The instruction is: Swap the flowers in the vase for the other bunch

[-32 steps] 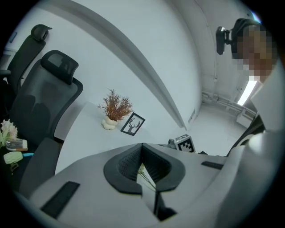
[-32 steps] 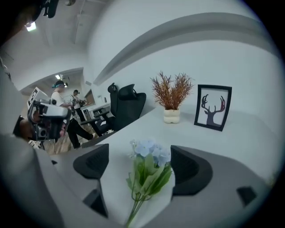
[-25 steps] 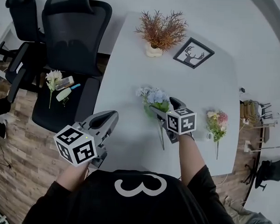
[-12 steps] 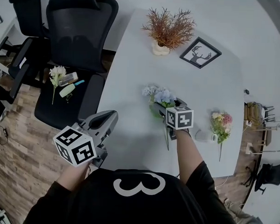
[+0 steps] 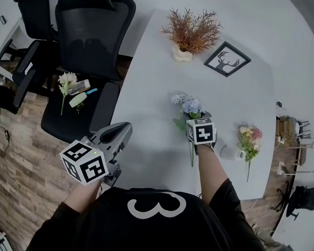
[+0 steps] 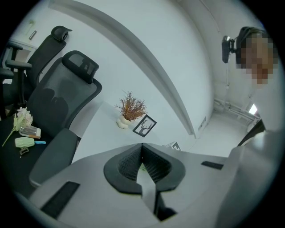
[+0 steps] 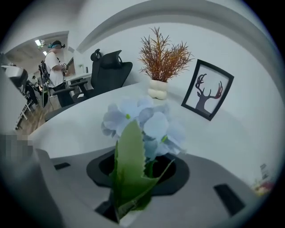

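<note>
A: Where is the blue bunch (image 5: 189,106)?

B: At the middle of the white table (image 5: 159,71), blooms pointing away from the person. The right gripper (image 5: 193,120) grips its stems and a green leaf (the jaws have just been closing on them).

A: And the left gripper (image 6: 142,146)?

B: Off the table's near left edge, jaws together, nothing between them.

A: The other flowers?

B: The pink bunch (image 5: 248,138) lies near the right edge, with a small white vase (image 5: 228,152) just beside it.

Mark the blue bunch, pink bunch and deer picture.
blue bunch (image 5: 190,105), head view, on its blossoms
pink bunch (image 5: 249,135), head view, on its blossoms
deer picture (image 5: 227,59), head view, on the deer
</note>
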`<state>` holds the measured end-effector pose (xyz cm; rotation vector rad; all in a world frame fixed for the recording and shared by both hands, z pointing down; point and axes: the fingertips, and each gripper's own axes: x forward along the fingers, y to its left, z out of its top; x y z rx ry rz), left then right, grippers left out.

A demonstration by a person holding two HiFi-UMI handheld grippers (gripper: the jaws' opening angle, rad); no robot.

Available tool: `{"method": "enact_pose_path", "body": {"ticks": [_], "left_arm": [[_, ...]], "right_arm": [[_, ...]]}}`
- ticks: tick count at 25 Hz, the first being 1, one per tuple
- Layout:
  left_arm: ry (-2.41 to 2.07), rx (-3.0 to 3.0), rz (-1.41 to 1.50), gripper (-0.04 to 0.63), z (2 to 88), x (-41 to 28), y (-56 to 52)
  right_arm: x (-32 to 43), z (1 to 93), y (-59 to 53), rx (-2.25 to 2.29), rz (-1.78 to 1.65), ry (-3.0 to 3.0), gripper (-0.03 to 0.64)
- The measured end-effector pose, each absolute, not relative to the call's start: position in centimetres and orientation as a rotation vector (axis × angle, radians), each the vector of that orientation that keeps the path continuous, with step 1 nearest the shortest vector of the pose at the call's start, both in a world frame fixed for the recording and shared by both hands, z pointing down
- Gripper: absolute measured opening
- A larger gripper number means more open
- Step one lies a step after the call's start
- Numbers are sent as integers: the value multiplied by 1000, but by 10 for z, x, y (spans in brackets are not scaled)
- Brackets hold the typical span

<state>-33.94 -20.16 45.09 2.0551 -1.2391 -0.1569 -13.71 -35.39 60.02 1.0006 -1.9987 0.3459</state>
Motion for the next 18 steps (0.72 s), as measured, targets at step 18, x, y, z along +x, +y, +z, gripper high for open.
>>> {"method": "enact_pose_path", "body": {"ticks": [18], "left_arm": [[-1217,2128,-159,11,416,-291,-195]], "right_arm": [[-120,511,-351,1128,374,-2225,81]]}}
